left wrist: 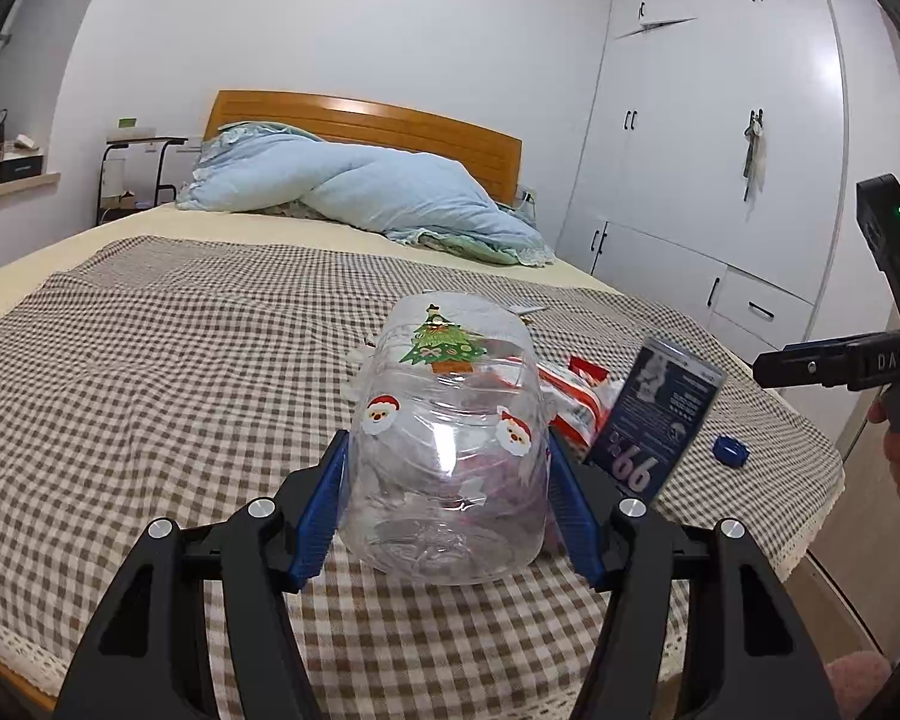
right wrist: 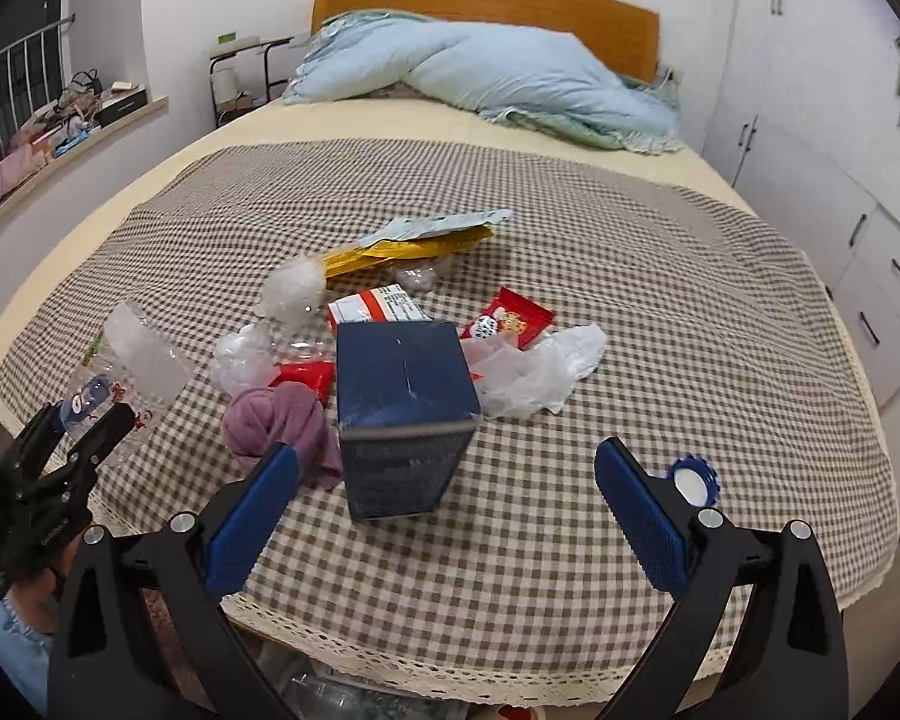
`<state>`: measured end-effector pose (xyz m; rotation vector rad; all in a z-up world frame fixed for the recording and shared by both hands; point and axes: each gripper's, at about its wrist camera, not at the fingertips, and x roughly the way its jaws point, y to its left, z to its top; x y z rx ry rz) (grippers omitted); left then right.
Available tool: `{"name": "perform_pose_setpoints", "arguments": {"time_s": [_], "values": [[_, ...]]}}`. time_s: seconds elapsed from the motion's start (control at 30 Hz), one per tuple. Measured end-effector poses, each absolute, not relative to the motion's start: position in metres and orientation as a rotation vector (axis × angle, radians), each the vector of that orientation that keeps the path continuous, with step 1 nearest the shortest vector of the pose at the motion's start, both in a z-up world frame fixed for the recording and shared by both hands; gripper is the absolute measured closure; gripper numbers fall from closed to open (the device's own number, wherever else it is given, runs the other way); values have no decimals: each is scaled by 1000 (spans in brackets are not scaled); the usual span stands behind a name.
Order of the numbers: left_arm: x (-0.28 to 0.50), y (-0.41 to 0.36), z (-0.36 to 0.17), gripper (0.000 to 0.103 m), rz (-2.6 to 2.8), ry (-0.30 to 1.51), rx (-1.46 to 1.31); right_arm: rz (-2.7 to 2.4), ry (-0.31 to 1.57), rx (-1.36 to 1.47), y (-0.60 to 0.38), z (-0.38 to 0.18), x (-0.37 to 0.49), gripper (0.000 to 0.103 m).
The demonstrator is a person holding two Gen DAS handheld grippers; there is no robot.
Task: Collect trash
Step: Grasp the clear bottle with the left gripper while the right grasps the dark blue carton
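Your left gripper [left wrist: 447, 480] grasps the clear plastic bottle section with Santa and Christmas-tree stickers [left wrist: 450, 456]: both blue pads press its side walls, and its long axis runs away from you toward the far side of the bed. Use it as the collecting vessel, judging from the task.

Your right gripper [right wrist: 450, 516] is released, jaws spread wide and empty. The dark blue rectangular cardboard box [right wrist: 405, 414] sits between and just beyond its pads, leaning, with its long axis running from near to far. No pad touches it. The right hand is the nearer one to this box; the coming move turns on closing across its narrow width, so keep the jaws square to that axis.

The remaining trash lies on the brown-and-white checked cloth [right wrist: 570, 540] beyond the box:
- the mauve crumpled rag [right wrist: 282, 420], just left of the box;
- the white crumpled plastic bag [right wrist: 534, 372], to its right;
- the red snack wrapper [right wrist: 516, 321], farther back;
- the yellow flat packet [right wrist: 408, 252], farthest;
- the blue ridged bottle cap [right wrist: 693, 477], near the right pad.

The right wrist view shows this whole scatter. The left wrist view hides most of it behind the bottle, but shows the box's printed face and the right gripper's body at the right edge.
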<state>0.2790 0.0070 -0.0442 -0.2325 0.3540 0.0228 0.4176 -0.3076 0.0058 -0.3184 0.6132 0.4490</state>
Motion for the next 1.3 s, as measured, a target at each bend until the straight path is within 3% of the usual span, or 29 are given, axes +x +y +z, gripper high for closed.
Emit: {"name": "perform_pose_setpoints", "arguments": {"time_s": [0.5,0.83,0.93,0.97,1.3], "values": [[324,-12,-42,43,47,336,-226,589,897,-361,-284,15,453,8],[352,-28,-73,43,35,341,-220,586,1047,-411,-269,0,477,8],[359,-18,-77,43,35,345,-221,580,1084,-408,-264,2,488,36],[360,-17,-78,43,35,345,-219,577,1097,-404,-263,0,490,39],[365,-14,-84,43,29,371,-227,604,1197,-401,-265,-10,477,44]]}}
